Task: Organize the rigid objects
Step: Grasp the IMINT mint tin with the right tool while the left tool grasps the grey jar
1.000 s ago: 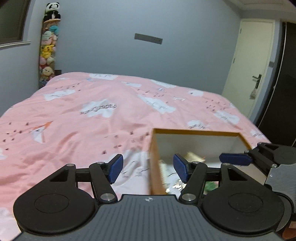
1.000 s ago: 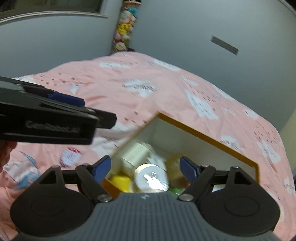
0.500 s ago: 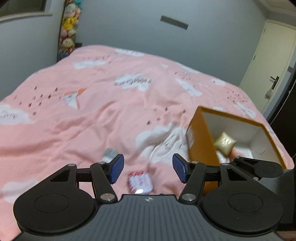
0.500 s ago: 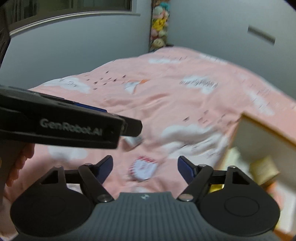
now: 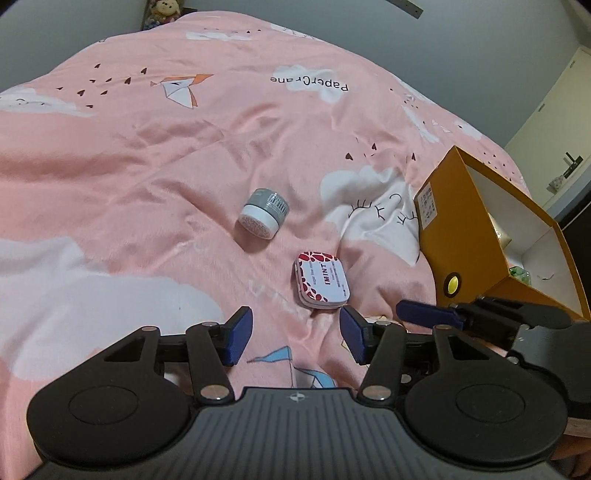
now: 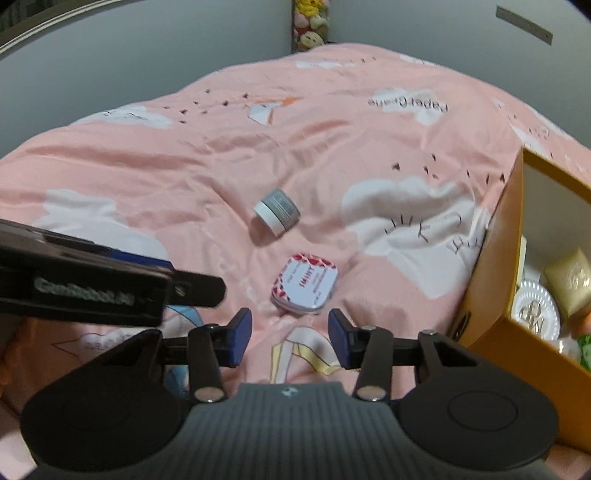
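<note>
A red-and-white mint tin [image 5: 322,280] lies flat on the pink bedspread, just ahead of my open, empty left gripper [image 5: 296,338]. It also shows in the right wrist view [image 6: 304,283], just ahead of my open, empty right gripper [image 6: 290,336]. A small grey jar [image 5: 263,214] lies on its side farther out, and it appears in the right wrist view too [image 6: 277,211]. An orange box [image 5: 458,236] with white inside stands to the right; in the right wrist view the box [image 6: 491,266] holds several items.
The pink bedspread [image 5: 147,155] covers the whole bed. The right gripper's finger [image 5: 428,314] reaches in from the right in the left wrist view. The left gripper's finger [image 6: 195,286] crosses the right wrist view's left side. A grey wall and soft toys [image 6: 310,29] are behind.
Both grippers have swung left and down, away from the orange box. The mint tin and the jar now lie in front of them. Both stay open.
</note>
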Tool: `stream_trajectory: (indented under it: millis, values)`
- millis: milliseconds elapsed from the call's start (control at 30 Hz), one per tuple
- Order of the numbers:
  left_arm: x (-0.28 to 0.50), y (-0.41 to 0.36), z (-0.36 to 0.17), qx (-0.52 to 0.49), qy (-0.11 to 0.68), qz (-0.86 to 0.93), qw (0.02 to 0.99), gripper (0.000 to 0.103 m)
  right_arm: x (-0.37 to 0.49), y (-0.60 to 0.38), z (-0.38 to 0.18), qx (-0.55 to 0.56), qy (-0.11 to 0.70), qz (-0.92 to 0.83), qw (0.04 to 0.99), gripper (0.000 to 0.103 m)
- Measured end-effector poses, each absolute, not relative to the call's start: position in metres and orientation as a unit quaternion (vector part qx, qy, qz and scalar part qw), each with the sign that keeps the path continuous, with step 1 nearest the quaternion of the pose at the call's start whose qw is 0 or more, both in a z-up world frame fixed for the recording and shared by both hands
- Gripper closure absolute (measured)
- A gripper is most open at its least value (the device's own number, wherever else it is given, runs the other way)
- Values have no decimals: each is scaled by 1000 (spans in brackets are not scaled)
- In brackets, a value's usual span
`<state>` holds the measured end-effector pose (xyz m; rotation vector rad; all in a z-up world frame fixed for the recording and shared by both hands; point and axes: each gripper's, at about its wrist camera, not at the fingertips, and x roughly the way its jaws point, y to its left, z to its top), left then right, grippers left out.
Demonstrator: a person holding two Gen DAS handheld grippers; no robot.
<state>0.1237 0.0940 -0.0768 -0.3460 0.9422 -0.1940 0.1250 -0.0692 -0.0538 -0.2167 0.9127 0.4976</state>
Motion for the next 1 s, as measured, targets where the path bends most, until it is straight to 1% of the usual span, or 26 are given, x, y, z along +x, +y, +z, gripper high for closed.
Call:
stream_trajectory:
  millis: [100, 200, 367, 400, 467, 500, 533, 767, 833, 1000]
  values:
    - [127, 97, -82, -173, 457, -96, 867, 42, 132, -72, -64, -92, 454, 229, 856, 65]
    - [132, 98, -85, -178, 457, -97, 866, 43, 139, -74, -70, -79, 466, 227, 851, 66]
    - [140, 100, -86, -173, 452, -71, 872, 43, 152, -62, -73, -95, 457, 232, 853, 66]
    - [143, 100, -86, -171, 452, -64, 873, 43, 157, -60, -74, -94, 459, 232, 852, 65]
    - [147, 100, -84, -165, 450, -52, 876, 43, 167, -55, -79, -92, 466, 232, 849, 58]
    - [149, 100, -84, -159, 447, -46, 879, 43, 172, -53, -81, -91, 471, 230, 847, 52]
    - [151, 99, -83, -152, 446, -41, 881, 43, 176, -52, -84, -87, 476, 229, 844, 50]
    - [163, 95, -82, -135, 438, -22, 888, 43, 202, -46, -100, -61, 504, 232, 830, 50]
    - [166, 93, -81, -130, 436, -21, 890, 43, 205, -44, -103, -60, 509, 230, 827, 54]
    - [176, 83, -72, -113, 412, -15, 904, 42, 204, -44, -100, -69, 502, 234, 830, 55]
